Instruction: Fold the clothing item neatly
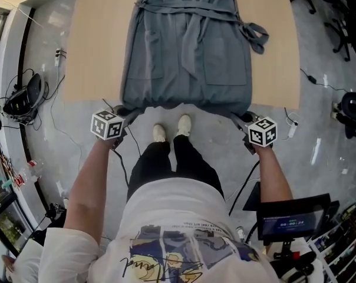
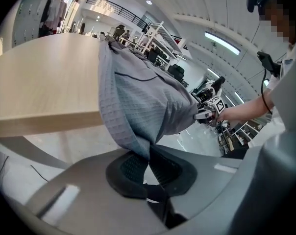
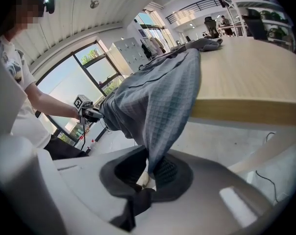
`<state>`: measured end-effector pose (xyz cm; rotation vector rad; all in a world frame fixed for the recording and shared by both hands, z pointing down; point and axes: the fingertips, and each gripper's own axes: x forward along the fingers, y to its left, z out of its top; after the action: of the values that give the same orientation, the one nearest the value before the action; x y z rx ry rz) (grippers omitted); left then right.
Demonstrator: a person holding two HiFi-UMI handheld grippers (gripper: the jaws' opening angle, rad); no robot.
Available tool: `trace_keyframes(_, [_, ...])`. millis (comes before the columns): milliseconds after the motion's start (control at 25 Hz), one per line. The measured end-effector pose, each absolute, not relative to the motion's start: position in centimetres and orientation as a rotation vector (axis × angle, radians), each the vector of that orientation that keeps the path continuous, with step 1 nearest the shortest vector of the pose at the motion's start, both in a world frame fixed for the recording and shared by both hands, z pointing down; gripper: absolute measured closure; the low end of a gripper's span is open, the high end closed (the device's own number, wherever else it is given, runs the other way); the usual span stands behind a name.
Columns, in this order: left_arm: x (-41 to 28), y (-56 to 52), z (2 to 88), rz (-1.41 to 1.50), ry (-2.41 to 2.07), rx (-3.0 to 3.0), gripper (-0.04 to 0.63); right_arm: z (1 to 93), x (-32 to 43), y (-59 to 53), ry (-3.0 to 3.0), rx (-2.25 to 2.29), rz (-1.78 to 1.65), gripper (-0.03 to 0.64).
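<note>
The top of the grey garment is cut off by the upper edge of the head view. From there we cannot see our jaw tips, which are tucked under the hanging hem. The gripper views settle it. Our left hand-held gripper is clamped tight on the near left corner of the cloth, and our right hand-held gripper on the near right corner, each with a fold of fabric pinched between its jaws. The far room in those views is bent and too small to read.

The garment lies lengthwise on a pale wood table, its near hem drooping past the table's near edge, above our shoes. Around the table spreads a glossy grey floor, with dark equipment at left and a small screen at lower right.

The cloth is waffle-textured, with two patch pockets and a belt knotted and trailing to the right.
</note>
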<state>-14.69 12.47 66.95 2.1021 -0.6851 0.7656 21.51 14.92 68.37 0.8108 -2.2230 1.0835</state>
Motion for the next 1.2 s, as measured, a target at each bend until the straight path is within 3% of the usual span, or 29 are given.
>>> trace_keyframes(1200, [-12.0, 21.8, 52.3, 0.477, -0.207, 2.285, 0.584, 54.9, 17.9, 22.9, -2.432, 0.780, 1.040, 0.595])
